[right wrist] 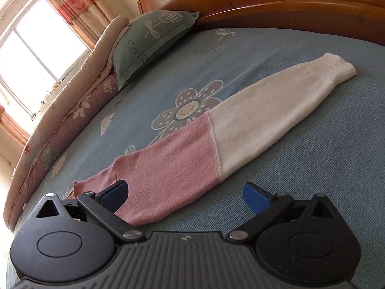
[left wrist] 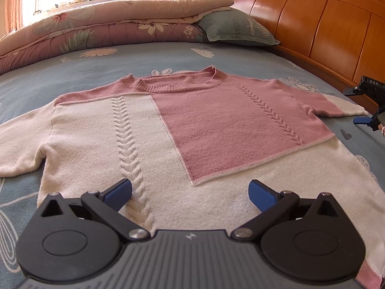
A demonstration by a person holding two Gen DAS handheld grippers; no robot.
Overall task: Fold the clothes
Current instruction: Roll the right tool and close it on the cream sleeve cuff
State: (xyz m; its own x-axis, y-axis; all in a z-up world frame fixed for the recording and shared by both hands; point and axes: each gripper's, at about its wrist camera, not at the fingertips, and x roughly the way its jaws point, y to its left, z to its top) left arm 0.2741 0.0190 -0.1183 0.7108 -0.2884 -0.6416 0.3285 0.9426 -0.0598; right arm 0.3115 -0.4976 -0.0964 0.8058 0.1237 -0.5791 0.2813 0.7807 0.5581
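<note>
Bedroom scene here: a big bed with a blue-grey floral bedsheet (left wrist: pixel 168 55), an orange-brown wooden headboard (left wrist: pixel 312 16) along one side, and a bright window (right wrist: pixel 36 43) with pink-and-cream curtains (right wrist: pixel 72 0) at the far end. A rolled-up floral quilt (left wrist: pixel 96 31) runs along the far edge of the bed, and a grey-green pillow (left wrist: pixel 235 27) printed with "FLOWERS" leans on its end, tucked next to the headboard. Both sit well apart from the clothing, so nothing is crowding the working area.

The sweater (left wrist: pixel 168 125), a pink and cream knit with cable braids, lies flat and face up in the middle of the sheet, neckline pointing toward the quilt. Both sleeves are spread out sideways. From the right wrist view you get one sleeve (right wrist: pixel 216 132) stretched across the sheet over a big flower print, pink near the shoulder, cream toward the ribbed cuff (right wrist: pixel 336 68).

The left gripper (left wrist: pixel 190 192) hangs just over the cream lower part of the body near the hem, jaws spread wide, gripping nothing. The right gripper (right wrist: pixel 185 195) sits low by the pink upper part of that sleeve, jaws also wide apart and empty; one blue pad (right wrist: pixel 115 195) overlaps the pink knit in the view, but I can't tell if it's actually touching. In the left view the right gripper peeks in at the frame edge near the sleeve's end.

No boxes, baskets or other containers in sight.
</note>
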